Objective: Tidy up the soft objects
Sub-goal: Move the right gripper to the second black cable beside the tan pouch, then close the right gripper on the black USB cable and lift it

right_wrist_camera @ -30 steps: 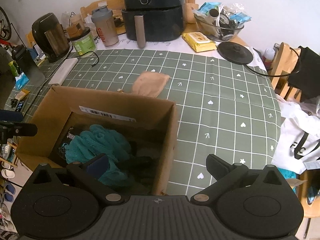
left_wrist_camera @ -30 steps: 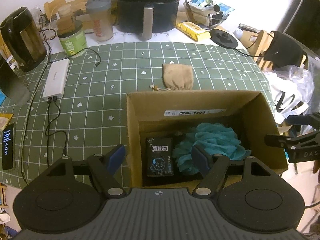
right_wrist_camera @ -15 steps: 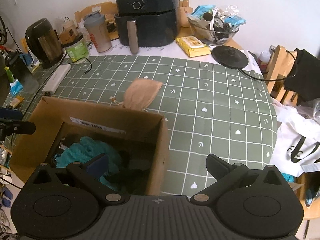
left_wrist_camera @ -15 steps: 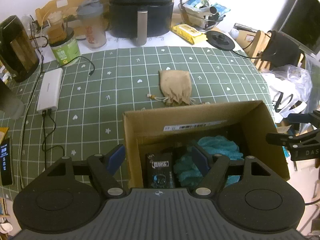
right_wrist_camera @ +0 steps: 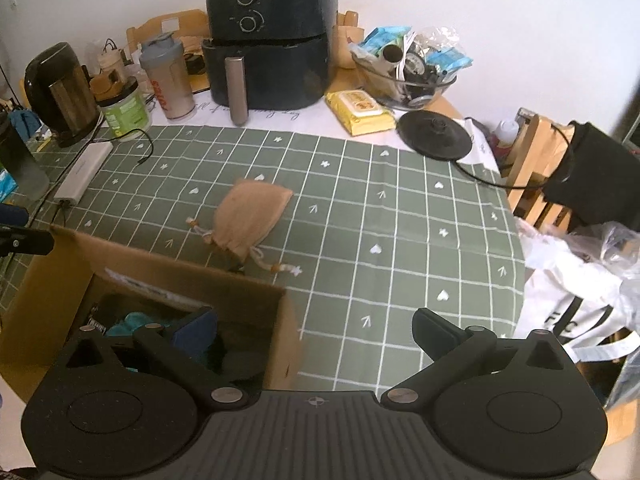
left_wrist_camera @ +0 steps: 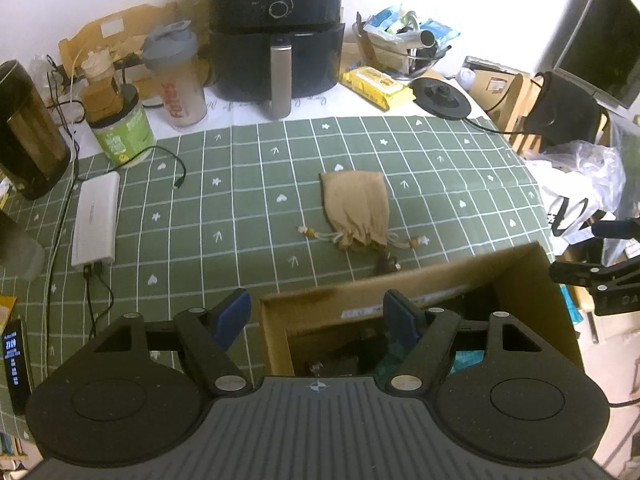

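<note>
The tan drawstring cloth pouch (left_wrist_camera: 357, 211) is lying flat on the green gridded counter (left_wrist_camera: 224, 208), at twelve o'clock from the left gripper (left_wrist_camera: 318, 312) and eleven o'clock from the right gripper (right_wrist_camera: 316, 330), its long axis running roughly twelve to six. Both pairs of fingers are being held wide apart, empty. The open brown cardboard box (right_wrist_camera: 64, 264) is holding a teal mesh sponge (right_wrist_camera: 132, 320) and dark items.

Red letters run up the side of the shaker bottle (left_wrist_camera: 179, 92), just left of the black air fryer (left_wrist_camera: 277, 28) (too blurry to spell out). Far right of the air fryer, the white bag (right_wrist_camera: 568, 312) shows black letters "F C".
</note>
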A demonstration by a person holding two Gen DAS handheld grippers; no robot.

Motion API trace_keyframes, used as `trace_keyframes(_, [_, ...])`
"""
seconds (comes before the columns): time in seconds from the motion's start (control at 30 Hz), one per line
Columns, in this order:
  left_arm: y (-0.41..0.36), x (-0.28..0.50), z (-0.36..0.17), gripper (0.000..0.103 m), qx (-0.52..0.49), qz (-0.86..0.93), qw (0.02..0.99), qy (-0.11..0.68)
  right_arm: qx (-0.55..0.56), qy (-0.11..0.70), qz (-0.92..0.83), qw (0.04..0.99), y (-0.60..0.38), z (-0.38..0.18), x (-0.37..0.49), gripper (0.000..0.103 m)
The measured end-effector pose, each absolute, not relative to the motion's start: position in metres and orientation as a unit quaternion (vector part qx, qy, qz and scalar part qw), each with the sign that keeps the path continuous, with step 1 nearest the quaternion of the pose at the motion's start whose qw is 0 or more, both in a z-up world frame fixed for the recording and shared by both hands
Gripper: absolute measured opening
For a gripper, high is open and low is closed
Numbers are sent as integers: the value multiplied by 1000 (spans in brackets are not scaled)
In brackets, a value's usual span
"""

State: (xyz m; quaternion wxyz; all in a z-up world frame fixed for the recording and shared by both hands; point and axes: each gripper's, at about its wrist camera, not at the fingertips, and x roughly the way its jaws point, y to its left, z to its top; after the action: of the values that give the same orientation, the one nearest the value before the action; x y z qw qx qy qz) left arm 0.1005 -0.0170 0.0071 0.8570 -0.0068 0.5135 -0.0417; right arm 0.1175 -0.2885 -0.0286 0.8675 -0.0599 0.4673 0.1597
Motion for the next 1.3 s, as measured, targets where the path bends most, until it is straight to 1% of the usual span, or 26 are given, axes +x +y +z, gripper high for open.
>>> trace_keyframes(0.27, [-11, 120, 9, 72, -8, -48, 862, 504, -69, 453, 167, 873, -293, -24, 142, 103])
trace_keyframes(0.57, [-3, 133, 0, 72, -17, -56, 859, 509, -56, 439, 184, 878, -302, -28, 176, 103])
trace_keyframes(0.73, [2, 136, -4, 72, -25, -56, 856, 513, -72, 434, 209, 874, -298, -32, 195, 103])
trace_keyframes(1.3, [13, 142, -12, 72, -46, -43, 851, 521, -134, 450, 342, 814, -252, -57, 235, 102])
